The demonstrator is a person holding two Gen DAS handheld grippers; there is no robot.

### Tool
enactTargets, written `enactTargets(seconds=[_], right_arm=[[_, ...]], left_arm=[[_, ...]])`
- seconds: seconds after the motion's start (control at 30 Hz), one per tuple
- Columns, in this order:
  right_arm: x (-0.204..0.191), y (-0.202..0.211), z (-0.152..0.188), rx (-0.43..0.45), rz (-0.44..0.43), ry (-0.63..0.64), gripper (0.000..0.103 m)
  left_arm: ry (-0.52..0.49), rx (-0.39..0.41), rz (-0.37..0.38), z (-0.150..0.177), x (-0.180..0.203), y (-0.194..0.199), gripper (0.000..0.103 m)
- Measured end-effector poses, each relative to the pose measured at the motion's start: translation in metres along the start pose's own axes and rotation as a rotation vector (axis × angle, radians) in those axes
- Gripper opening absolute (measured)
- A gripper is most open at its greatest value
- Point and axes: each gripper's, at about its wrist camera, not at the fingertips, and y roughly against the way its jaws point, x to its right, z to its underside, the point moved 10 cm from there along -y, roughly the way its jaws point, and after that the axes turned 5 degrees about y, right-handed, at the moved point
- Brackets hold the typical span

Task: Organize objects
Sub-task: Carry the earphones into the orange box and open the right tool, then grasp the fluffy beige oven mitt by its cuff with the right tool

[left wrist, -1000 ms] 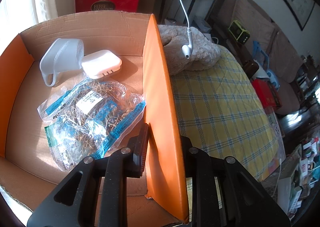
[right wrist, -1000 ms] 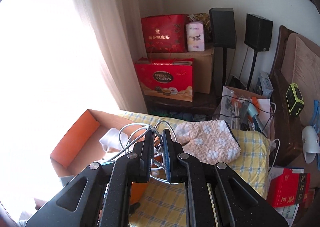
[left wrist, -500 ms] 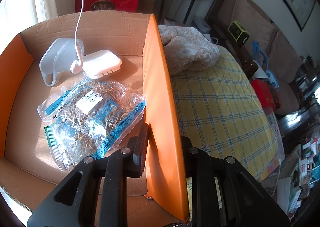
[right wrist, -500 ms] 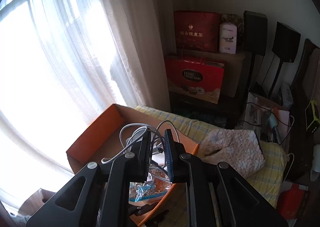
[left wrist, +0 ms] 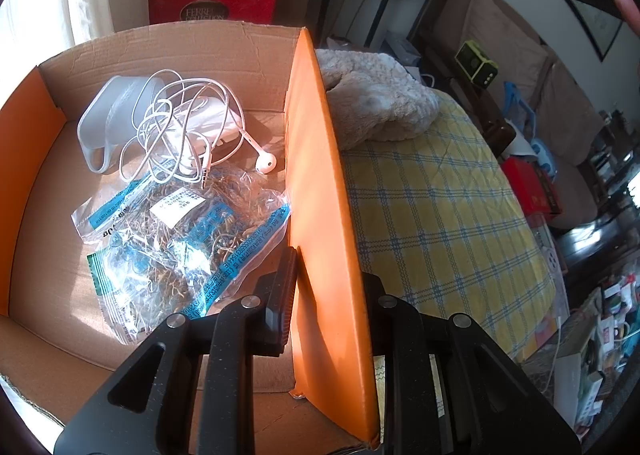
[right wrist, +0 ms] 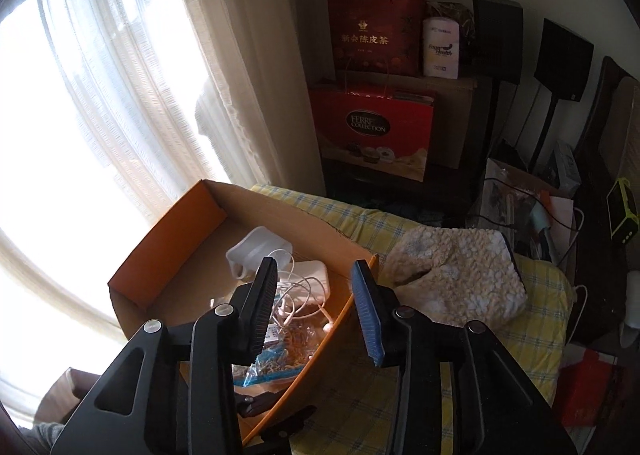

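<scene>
Where the cardboard box [left wrist: 160,51] lies open on the bed [left wrist: 432,215], starting from its left orange end flap: toward the far left corner, a translucent white cup [left wrist: 108,115] tipped on its side. Just right of it, partly under wire, a white lidded case [left wrist: 224,123]. Draped over both in a loose tangle, the white earphones [left wrist: 180,127], inside the box near its far edge, with one bud resting on the box floor beside the top edge of a clear bag of dried strands [left wrist: 172,247]. Nearer the front edge, that bag lying flat and reaching across to the right wall.

Next, the box's right orange wall [left wrist: 316,175], standing upright. Clamped on its near end, the left gripper [left wrist: 326,275]: fingers almost closed, one inside the box and the other outside, squeezing the cardboard between them.

Right of the wall and touching it, a fluffy cream cloth [left wrist: 376,103] heaped on the yellow checked bed cover.

Last, the right gripper [right wrist: 314,275], hanging above the right part of the box and pointing down at the tangle. Fingers just been opening, now parted, pads well apart and gripping nothing, with the earphones lying free in the box below the gap.
</scene>
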Motion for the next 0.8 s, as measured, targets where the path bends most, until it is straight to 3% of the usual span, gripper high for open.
enactTargets(seconds=[0.4,0.8], right_arm=[[0.093,-0.006,0.038,-0.024,0.178,-0.094,0.062],[0.173,-0.046,0.086,-0.109,0.31,-0.239,0.065]], left_arm=[[-0.004,-0.006,0.003,-0.001,0.003,-0.001,0.021],[-0.016,-0.013,-0.007,0.003,0.009,-0.006,0.021]])
